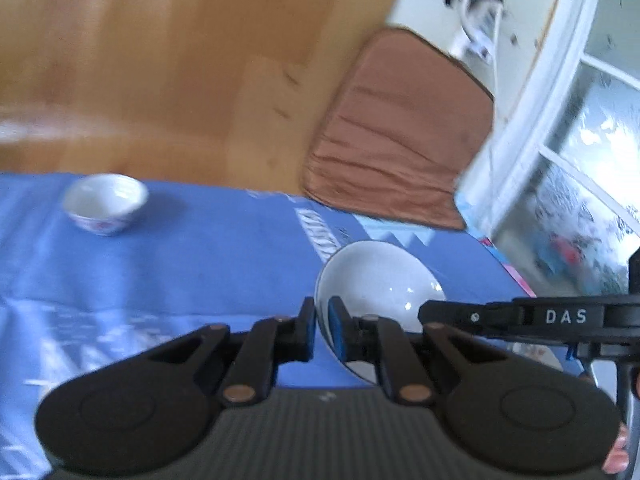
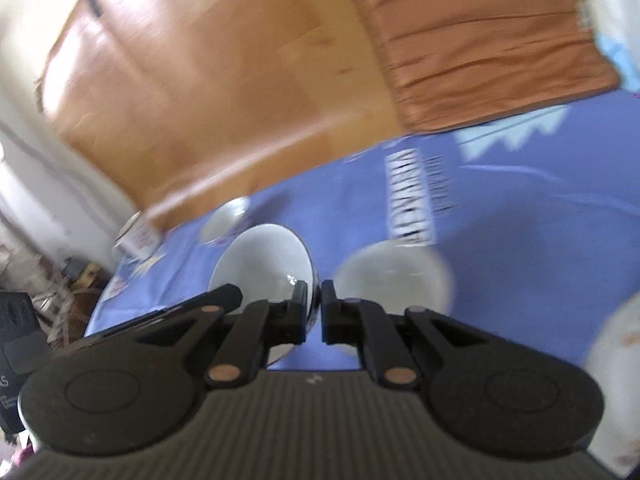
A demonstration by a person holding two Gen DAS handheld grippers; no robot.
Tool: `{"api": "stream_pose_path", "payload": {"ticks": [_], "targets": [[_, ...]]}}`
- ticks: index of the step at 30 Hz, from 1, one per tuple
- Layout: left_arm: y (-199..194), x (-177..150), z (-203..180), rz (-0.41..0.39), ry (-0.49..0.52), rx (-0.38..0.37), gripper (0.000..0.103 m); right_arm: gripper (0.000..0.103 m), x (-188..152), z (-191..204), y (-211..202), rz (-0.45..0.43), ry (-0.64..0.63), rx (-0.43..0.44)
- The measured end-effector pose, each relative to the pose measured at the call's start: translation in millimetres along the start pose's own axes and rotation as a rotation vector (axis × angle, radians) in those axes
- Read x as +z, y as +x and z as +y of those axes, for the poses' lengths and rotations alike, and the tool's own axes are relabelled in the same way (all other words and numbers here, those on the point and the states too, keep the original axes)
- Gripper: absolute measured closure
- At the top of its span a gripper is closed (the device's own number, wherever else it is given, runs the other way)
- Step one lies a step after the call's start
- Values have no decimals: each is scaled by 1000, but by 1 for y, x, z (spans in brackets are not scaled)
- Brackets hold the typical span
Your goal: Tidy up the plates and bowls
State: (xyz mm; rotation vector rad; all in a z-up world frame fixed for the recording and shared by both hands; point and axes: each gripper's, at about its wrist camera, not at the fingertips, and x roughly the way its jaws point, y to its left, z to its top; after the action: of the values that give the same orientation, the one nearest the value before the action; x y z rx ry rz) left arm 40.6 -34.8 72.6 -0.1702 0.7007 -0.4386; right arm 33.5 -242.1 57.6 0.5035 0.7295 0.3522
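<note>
Left tongs [image 1: 321,322] pinching white bowl [image 1: 380,280] rim, blue cloth [image 1: 200,272]

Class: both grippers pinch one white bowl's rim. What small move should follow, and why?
Probably carry the held bowl over the pale bowl beside it and lower it in: left gripper and right gripper both clamp its rim.

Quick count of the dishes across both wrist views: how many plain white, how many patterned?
Plain white: 2, the held bowl and a blurred dish beside it
Patterned: 2, the small bowl and a spotted dish at the right edge
Total: 4
</note>
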Motion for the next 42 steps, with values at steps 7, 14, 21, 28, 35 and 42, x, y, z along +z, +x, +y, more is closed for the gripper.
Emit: {"api": "stream_pose_path", "payload": {"ticks": [7, 14, 21, 28, 35, 42], "targets": [[38, -4, -19, 70, 9, 21, 94, 94, -6, -37, 0, -24, 42, -59], [49, -6, -24, 67, 30, 49, 92, 90, -9, -37, 6, -79, -59, -130], [25, 1, -13, -4, 32, 55, 89, 90, -8, -38, 0, -151, -98, -151], [-7, 1, 44, -88, -35, 116, 89, 90, 3, -13, -1, -184, -95, -87], [-34, -15, 142, -159, -123, 341, 89, 90, 5, 40, 36, -77, -102, 35], [-46, -39, 206, -203, -254, 409, 90, 87, 14, 100, 110, 42, -110, 78]]}}
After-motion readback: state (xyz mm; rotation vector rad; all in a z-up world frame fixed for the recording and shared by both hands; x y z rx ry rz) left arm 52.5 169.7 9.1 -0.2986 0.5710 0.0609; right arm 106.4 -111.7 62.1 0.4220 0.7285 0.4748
